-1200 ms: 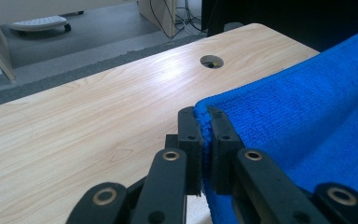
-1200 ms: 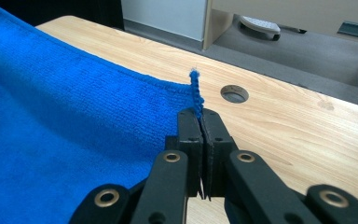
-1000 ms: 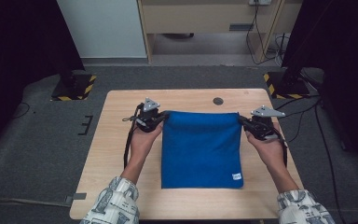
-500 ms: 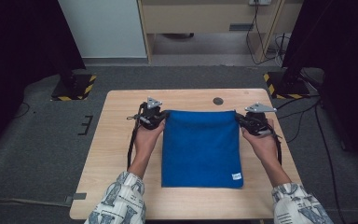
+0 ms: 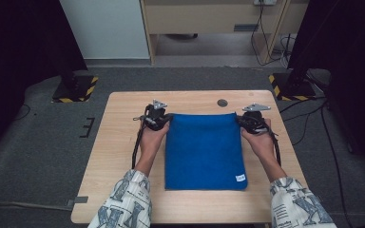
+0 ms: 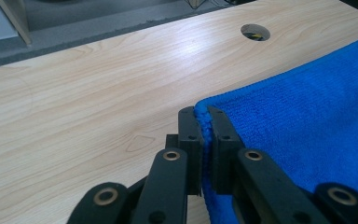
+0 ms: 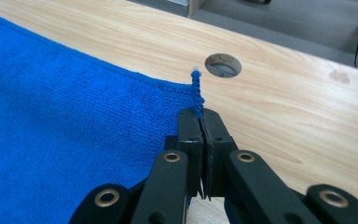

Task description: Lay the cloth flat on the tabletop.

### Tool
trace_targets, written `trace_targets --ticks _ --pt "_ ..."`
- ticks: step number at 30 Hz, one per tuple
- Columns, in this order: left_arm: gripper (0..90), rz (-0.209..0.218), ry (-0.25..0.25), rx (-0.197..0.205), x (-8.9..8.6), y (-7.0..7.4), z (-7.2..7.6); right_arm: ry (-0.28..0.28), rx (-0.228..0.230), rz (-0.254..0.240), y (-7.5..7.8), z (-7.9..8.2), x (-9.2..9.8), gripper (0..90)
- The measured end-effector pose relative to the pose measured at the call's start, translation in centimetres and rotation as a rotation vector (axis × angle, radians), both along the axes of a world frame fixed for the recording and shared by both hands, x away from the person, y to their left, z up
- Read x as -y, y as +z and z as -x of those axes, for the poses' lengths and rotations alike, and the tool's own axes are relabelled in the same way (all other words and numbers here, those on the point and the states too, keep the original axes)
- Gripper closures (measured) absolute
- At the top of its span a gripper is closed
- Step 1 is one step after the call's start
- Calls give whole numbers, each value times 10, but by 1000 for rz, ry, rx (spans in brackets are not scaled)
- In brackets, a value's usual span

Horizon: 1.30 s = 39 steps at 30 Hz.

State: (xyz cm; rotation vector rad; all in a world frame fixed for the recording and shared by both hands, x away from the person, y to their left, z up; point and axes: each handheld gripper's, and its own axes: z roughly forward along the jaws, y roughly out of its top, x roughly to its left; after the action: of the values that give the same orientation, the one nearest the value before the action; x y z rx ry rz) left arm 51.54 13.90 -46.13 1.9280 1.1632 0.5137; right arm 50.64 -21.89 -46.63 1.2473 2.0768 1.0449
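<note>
Two grippers pinch the far corners of a blue cloth (image 5: 204,149) lying flat on the table (image 5: 123,142): left gripper (image 6: 204,123), right gripper (image 7: 200,122). Keeping both corners level and taut should prevent wrinkles.

Grey carpet floor (image 5: 43,142) surrounds a light wooden table (image 5: 123,142).
</note>
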Motion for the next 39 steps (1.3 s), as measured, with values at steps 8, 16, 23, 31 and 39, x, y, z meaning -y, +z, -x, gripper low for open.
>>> trace_targets --ticks 8,16,23,31,39 --pt "853 -8 -3 -37 6 -16 -14 -21 -38 -18 -16 -11 7 882" --pt "855 -20 -1 -58 12 -28 -21 -23 -65 -14 -27 -17 10 882" --pt "855 -31 0 -67 11 -30 -26 -23 -73 -3 -31 -25 7 879" --pt "845 -36 -7 -83 13 -33 -28 -33 -85 2 -34 -30 8 855" --pt "566 -30 8 -80 11 -36 -34 -73 -73 -34 -33 -31 17 687"
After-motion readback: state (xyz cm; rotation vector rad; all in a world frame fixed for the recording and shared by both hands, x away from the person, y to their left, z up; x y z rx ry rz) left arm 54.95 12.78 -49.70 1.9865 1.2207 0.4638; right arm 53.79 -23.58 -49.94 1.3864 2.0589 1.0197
